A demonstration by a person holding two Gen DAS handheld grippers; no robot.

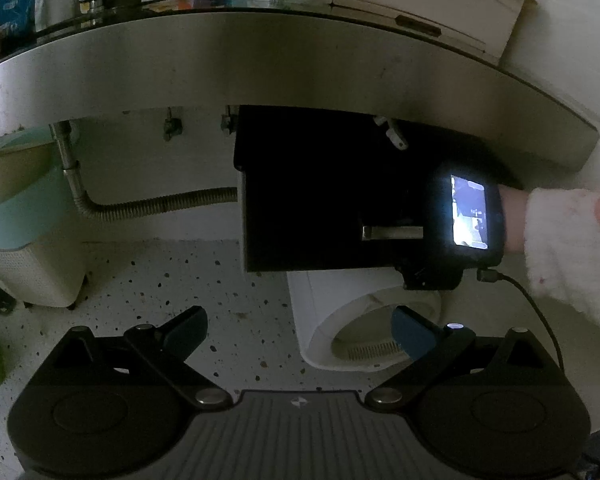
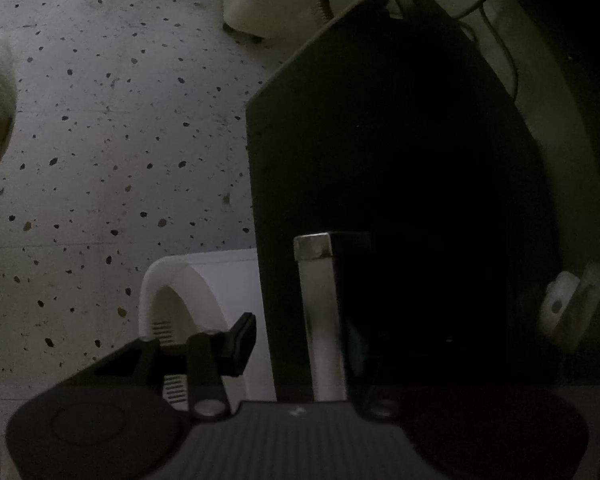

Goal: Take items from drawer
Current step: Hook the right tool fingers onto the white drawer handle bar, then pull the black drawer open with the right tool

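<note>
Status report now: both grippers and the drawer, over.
Left gripper open, empty, hanging back. Right gripper around the drawer handle; contact unclear. Black drawer front dark, contents unseen.

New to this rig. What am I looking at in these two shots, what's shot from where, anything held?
No robot: a person holds a two-finger gripper in each hand, each with a fisheye camera looking along its fingers. The left view shows the left gripper open and empty, facing a black drawer under a steel counter; a white sleeve reaches in. The right view is close up: the right gripper straddles the drawer's silver handle, its visible finger not touching. Nothing is held yet.
</note>
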